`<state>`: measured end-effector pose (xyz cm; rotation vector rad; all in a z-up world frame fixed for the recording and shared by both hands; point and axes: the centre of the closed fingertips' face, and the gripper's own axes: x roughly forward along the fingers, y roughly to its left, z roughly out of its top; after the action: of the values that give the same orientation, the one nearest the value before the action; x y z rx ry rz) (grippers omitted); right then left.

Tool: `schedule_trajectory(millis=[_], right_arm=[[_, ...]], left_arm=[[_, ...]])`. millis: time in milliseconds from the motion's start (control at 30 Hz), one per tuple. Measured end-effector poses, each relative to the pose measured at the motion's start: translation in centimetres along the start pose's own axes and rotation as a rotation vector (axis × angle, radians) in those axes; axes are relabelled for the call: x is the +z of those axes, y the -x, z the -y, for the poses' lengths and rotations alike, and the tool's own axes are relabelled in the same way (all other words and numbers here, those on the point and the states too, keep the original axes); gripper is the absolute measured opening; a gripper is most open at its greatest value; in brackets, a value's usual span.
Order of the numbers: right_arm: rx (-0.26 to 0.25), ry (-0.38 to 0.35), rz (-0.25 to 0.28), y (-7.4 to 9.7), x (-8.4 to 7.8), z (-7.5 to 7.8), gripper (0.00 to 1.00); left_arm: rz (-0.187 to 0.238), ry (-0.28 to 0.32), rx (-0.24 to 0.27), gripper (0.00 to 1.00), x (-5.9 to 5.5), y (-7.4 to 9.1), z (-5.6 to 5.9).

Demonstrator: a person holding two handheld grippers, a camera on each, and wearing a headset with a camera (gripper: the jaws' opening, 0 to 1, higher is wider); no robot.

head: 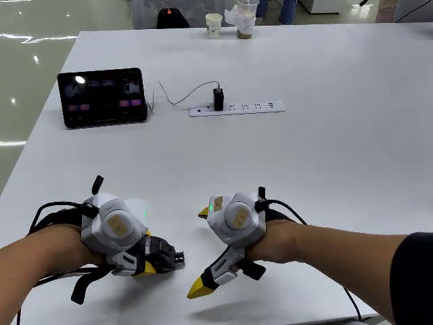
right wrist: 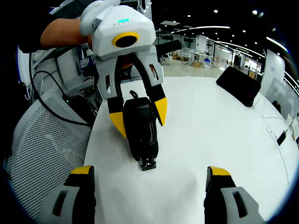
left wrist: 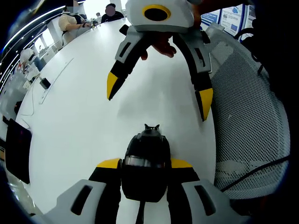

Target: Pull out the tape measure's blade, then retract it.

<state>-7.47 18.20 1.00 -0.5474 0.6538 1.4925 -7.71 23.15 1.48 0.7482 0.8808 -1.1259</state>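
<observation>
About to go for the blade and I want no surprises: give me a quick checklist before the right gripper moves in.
1. Hold: left gripper shut on tape measure - ok.
2. Jaws: right gripper open - ok.
3. Aim: blade hook points toward right gripper - ok.
4. Contact: right gripper apart from blade hook, nothing pinched yet - not ok.
5. Firmness of the left hold under a pull - cannot tell.

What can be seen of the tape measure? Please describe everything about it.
The tape measure is a compact black case, plastic by its look. Its blade is retracted; a small hook sticks out in front, toward the open right hand-held gripper. The left hand-held gripper clamps its sides between yellow-tipped jaws, low over the white table.
</observation>
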Motion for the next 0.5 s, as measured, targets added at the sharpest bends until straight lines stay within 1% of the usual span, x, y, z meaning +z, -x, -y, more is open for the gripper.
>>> schedule_trajectory(millis=[67, 100, 133, 167, 233, 267, 333, 367, 400, 467, 500], right_arm=[[-0.001, 0.004, 0.0, -0.2, 0.1, 0.1, 0.99], [0.001, 0.011, -0.006, -0.2, 0.0, 0.1, 0.93], [-0.003, 0.019, -0.001, -0.3, 0.1, 0.1, 0.83], [-0.008, 0.047, 0.008, -0.5, 0.3, 0.1, 0.75], [-0.001, 0.042, 0.002, -0.7, 0.2, -0.1, 0.76], [0.0, 0.049, -0.004, -0.8, 0.1, -0.1, 0.72], [-0.016, 0.084, 0.004, -0.9, 0.2, 0.1, 0.55], [-0.018, 0.103, -0.006, -1.1, 0.1, 0.2, 0.48], [-0.012, 0.105, -0.007, -1.2, 0.1, 0.0, 0.46], [-0.001, 0.108, -0.017, -1.5, 0.0, -0.1, 0.47], [-0.001, 0.129, -0.033, -1.7, -0.2, -0.1, 0.45]], left_arm=[[0.001, 0.001, 0.002, 0.32, 0.0, 0.0, 0.0], [0.003, 0.004, 0.007, 0.32, 0.0, 0.0, 0.0], [0.005, 0.007, 0.009, 0.32, 0.0, 0.0, 0.0], [0.008, 0.011, 0.011, 0.32, 0.0, 0.0, 0.0], [0.013, 0.018, 0.011, 0.32, 0.1, 0.0, 0.0], [0.015, 0.022, 0.011, 0.32, 0.1, 0.0, 0.0], [0.016, 0.024, 0.011, 0.32, 0.0, 0.0, 0.0], [0.014, 0.023, 0.01, 0.32, 0.1, 0.0, 0.0], [0.014, 0.023, 0.01, 0.32, 0.1, 0.0, 0.0], [0.013, 0.023, 0.008, 0.32, 0.0, 0.0, -0.1], [0.012, 0.022, 0.008, 0.32, 0.0, 0.0, 0.0]])
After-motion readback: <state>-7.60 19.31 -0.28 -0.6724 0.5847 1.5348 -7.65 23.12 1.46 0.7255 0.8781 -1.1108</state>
